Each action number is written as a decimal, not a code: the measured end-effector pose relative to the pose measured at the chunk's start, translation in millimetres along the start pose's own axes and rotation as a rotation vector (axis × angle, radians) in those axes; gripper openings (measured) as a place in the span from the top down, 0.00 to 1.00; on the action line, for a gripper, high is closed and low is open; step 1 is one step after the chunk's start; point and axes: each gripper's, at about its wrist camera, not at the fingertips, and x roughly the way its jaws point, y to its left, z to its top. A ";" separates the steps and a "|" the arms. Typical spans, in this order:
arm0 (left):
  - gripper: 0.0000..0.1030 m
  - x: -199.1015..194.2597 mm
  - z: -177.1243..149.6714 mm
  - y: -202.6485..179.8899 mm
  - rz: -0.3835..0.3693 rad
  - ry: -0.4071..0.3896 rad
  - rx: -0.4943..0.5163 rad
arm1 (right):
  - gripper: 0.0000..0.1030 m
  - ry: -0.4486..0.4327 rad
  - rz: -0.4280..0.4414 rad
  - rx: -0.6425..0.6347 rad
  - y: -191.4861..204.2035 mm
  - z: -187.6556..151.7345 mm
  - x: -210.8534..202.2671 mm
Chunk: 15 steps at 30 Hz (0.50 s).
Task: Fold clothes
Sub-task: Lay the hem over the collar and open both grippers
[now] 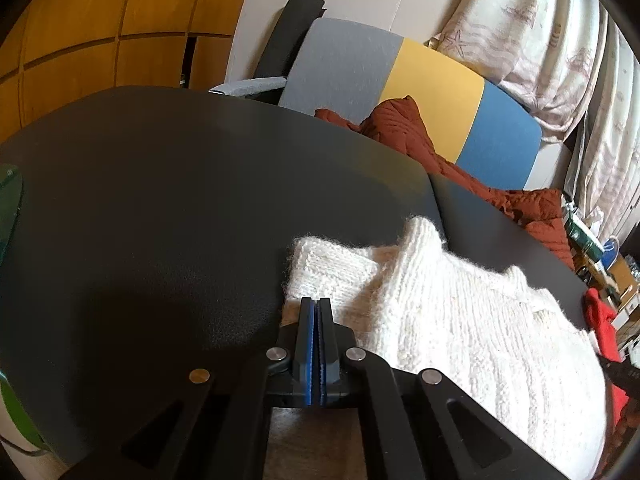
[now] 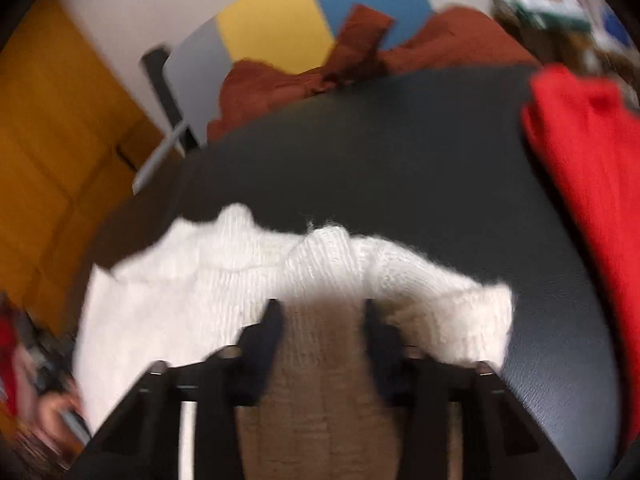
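Dark tabletop (image 1: 140,200) fills both views, with a white knitted sweater (image 1: 460,320) lying on its near part. The left gripper (image 1: 316,304) has its blue pads pressed together, tips at the sweater's folded edge. The right wrist view is blurred. In it the right gripper (image 2: 322,316) stands wide over the knit, one finger on either side of a shadowed strip. Only this view shows the red garment (image 2: 580,160) fully, on the table's right side. Only the left view shows the starfish-print curtain (image 1: 540,40). Box labels beside the curtain are too small to read.
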 end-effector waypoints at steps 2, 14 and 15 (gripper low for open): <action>1.00 0.1 0.3 1.1 -0.008 -0.004 -0.011 | 0.94 -0.051 -0.085 -0.060 10.8 6.0 -12.8; 0.77 -6.0 22.3 -2.1 -0.087 0.078 -0.070 | 0.89 -0.103 -0.212 0.067 -24.3 -2.4 7.5; 0.72 -5.3 26.4 -3.3 -0.095 0.087 -0.082 | 0.89 -0.106 -0.199 0.075 -27.7 -2.8 7.4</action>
